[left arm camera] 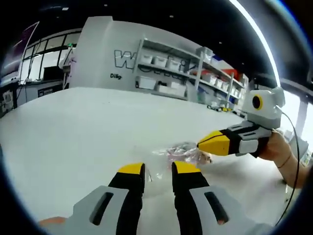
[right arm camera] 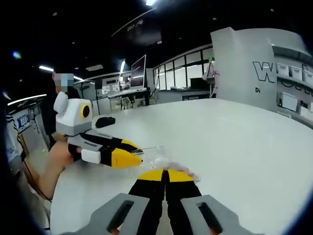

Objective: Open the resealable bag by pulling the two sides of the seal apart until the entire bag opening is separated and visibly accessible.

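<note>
Clear bag (left arm camera: 182, 152) lies just beyond spread left claw (left arm camera: 159, 171), pinched by right claw (right arm camera: 166, 175).

Premises: a lab or workshop hall. A large white surface (left arm camera: 73, 127) occupies the foreground. Behind it stand metal shelves (left arm camera: 186, 73) stocked with white bins (left arm camera: 159, 61), beside a white wall panel (left arm camera: 105, 54) carrying large lettering. Glazed partitions (right arm camera: 183, 63), a desk with a monitor (right arm camera: 138, 71), and strip lights (right arm camera: 46, 68) on a dark, open ceiling complete the room.
</note>
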{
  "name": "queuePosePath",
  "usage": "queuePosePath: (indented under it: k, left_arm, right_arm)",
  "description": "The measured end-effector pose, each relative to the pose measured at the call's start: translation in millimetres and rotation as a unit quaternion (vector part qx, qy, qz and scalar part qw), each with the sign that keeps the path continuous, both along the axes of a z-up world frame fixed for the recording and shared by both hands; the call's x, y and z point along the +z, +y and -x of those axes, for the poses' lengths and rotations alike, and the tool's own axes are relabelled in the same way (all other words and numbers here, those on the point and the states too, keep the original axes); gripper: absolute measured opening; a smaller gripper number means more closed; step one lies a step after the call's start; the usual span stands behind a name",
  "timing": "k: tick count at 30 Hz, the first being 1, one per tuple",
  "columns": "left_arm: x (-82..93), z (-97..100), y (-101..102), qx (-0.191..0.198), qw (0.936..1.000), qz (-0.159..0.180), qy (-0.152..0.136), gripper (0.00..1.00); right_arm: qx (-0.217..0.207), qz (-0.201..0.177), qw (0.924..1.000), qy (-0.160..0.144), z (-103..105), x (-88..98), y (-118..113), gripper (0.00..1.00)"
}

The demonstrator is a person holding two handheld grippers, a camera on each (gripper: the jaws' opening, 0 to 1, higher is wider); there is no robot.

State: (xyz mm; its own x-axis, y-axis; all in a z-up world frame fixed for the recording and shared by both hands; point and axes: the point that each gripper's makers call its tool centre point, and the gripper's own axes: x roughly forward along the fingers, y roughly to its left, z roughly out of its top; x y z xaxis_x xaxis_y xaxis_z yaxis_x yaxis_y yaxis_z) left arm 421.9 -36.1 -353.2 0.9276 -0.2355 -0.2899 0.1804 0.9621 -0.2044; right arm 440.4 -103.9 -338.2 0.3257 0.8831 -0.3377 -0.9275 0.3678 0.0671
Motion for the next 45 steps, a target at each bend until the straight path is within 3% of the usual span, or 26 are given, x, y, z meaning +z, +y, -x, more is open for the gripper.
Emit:
queuePosePath:
  k: [10, 19, 23, 28, 35, 45]
  left_arm:
    - [1.4, 1.1, -3, -0.002, 0.9998, -0.021, -0.005, 0.04]
    - [4.3, 2.3, -4, -0.009, 0.9977, -0.064, -0.018, 0.02]
    - [12.9, 5.2, -8, -0.025, 0.9901, -0.128, -0.052, 0.02]
    - [15.7, 11.0, -15, -0.039, 0.9806, -0.180, -0.067, 0.02]
    - [23.3, 22.0, -27, -0.058, 0.9766, -0.187, -0.088, 0.02]
    - [22.6, 23.9, -33, -0.066, 0.9688, -0.221, -0.092, 0.02]
  right_arm:
    - [0.002, -0.002, 1.0000, 0.002, 3, -1.3, -1, 0.00]
    - [0.005, -0.002, 1.0000, 0.002, 6, -2.1, -1, 0.00]
    - [0.009, -0.004, 0.9999, 0.010, 9, -1.9, -2, 0.00]
    - [0.016, -0.009, 0.9997, 0.015, 14, -0.6, -4, 0.00]
    - [0.032, -0.026, 0.9989, 0.023, 26, 8.3, -6, 0.00]
    - [0.029, -0.042, 0.9980, 0.038, 23, 9.0, -8, 0.00]
